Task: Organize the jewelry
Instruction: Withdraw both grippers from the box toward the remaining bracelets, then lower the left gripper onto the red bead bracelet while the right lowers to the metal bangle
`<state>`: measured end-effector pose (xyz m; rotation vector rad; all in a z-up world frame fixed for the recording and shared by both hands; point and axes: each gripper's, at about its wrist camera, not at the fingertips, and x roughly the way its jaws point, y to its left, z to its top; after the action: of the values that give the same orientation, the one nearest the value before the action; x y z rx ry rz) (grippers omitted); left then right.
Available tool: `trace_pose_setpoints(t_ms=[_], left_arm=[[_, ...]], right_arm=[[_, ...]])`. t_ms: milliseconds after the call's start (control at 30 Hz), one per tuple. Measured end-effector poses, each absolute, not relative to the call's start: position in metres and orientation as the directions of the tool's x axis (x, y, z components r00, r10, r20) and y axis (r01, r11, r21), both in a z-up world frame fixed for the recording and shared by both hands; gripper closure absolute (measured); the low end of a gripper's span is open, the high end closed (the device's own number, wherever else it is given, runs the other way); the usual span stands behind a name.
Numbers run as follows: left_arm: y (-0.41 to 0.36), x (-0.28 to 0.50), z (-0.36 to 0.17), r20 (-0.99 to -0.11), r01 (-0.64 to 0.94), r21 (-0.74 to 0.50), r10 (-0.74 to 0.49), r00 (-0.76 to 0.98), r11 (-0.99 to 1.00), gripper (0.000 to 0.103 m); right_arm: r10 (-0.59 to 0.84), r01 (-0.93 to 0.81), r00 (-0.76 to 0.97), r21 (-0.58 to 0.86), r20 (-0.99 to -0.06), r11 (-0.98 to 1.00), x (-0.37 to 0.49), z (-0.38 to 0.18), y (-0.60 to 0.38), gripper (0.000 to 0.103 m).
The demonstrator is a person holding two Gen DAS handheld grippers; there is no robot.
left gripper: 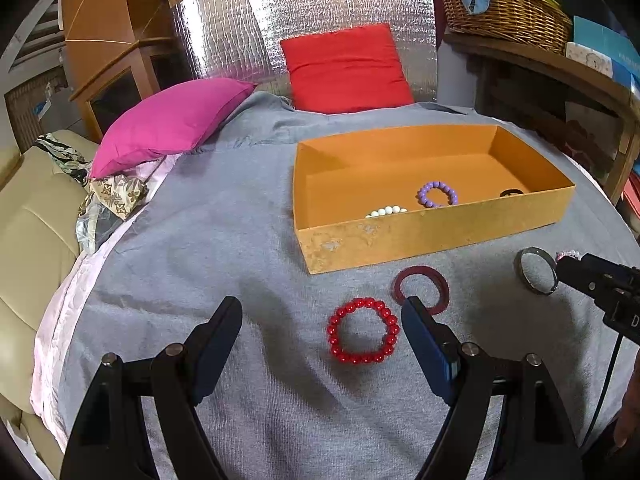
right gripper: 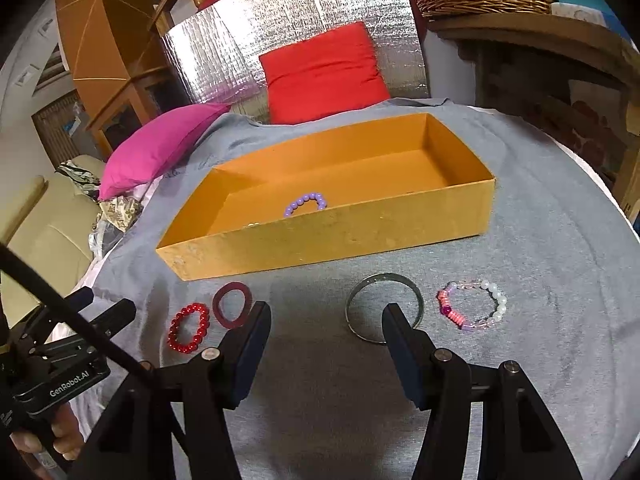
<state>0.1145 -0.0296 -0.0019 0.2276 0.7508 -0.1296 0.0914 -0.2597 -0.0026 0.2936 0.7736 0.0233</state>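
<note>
An orange box (left gripper: 400, 236) (right gripper: 320, 240) sits on the grey cloth and holds a purple bead bracelet (left gripper: 437, 194) (right gripper: 306, 203), a white bead bracelet (left gripper: 386, 212) and a dark ring (left gripper: 511, 192). In front of it lie a red bead bracelet (left gripper: 363, 331) (right gripper: 189, 328), a maroon ring (left gripper: 421, 289) (right gripper: 231, 304), a silver bangle (left gripper: 536, 270) (right gripper: 383, 308) and a pink-and-white bead bracelet (right gripper: 472, 305). My left gripper (left gripper: 322, 318) is open, empty, the red bracelet near its right finger. My right gripper (right gripper: 326, 322) is open, empty, its right finger over the bangle.
A magenta pillow (left gripper: 168, 124) and a red pillow (left gripper: 346, 68) lie at the back, against a silver foil panel (left gripper: 304, 20). A wicker basket (left gripper: 504, 12) stands on a wooden shelf at right. A beige sofa (left gripper: 32, 240) is at left.
</note>
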Motion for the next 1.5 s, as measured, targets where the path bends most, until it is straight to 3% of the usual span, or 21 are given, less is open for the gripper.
trace_pose_setpoints(t_ms=[833, 1500], left_arm=[[-0.031, 0.119, -0.013, -0.716, 0.212, 0.179, -0.021, 0.697, 0.961, 0.021], [-0.020, 0.146, -0.056, -0.867, 0.209, 0.068, -0.046, 0.497, 0.976, 0.021]], right_arm=[[0.106, 0.122, 0.690, 0.259, -0.716, 0.958, 0.088, -0.010, -0.276, 0.040], [0.090, 0.147, 0.607, 0.222, -0.790, 0.964, 0.097, -0.030, -0.287, 0.036]])
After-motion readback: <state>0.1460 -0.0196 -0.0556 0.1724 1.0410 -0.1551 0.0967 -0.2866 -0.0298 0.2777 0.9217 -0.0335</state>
